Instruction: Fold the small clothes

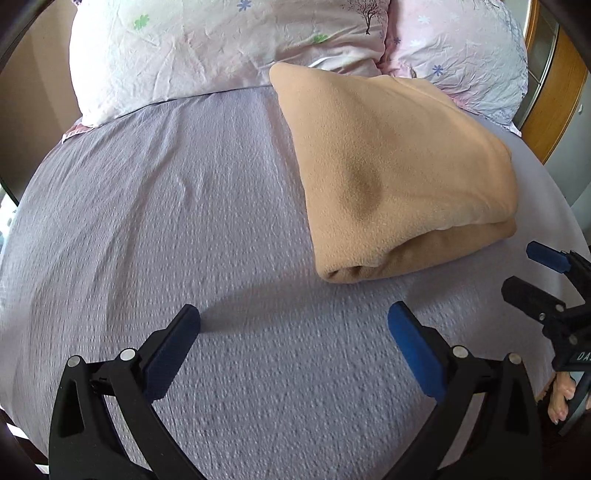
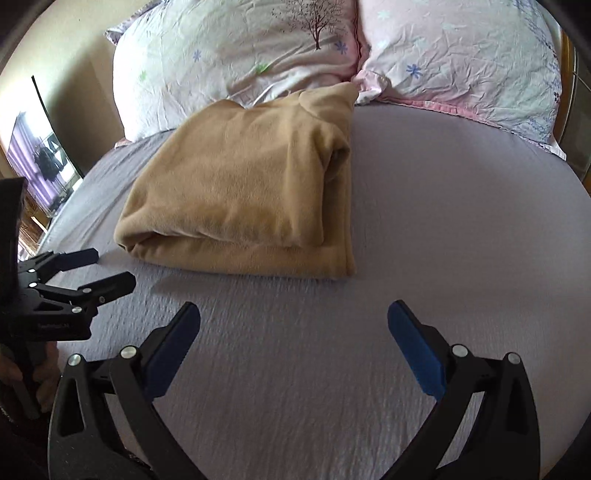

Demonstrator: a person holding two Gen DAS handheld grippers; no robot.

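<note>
the tan fleece garment [image 1: 399, 173] lies folded in a thick rectangular bundle on the lavender bedsheet [image 1: 184, 221], its far end touching the two floral pillows [image 1: 207, 48] at the head of the bed; in the right wrist view the same garment [image 2: 240, 199] shows a layered fold along its near edge and a tucked portion at its right side. the left gripper [image 1: 293, 321] hovers above bare sheet, near the bundle's closest corner but apart from it, jaws spread wide and nothing between the blue pads [image 1: 413, 347]. the right gripper [image 2: 293, 321] is likewise released, jaws parted over bare sheet, the garment lying ahead and to its left with a clear gap. each tool appears in the other's view: the right gripper at the right edge of the left wrist view, fingers apart, and the left gripper [image 2: 110, 271] at the left edge of the right wrist view, also parted. writing: white characters on the right gripper's body read partly as "da", the rest cut off by the frame edge; a small white label on the left gripper's body is too blurred to read. the pillowcases carry printed flowers and a dark tree motif [image 2: 316, 22]. a wooden headboard [image 1: 554, 92] shows behind the pillows.
</note>
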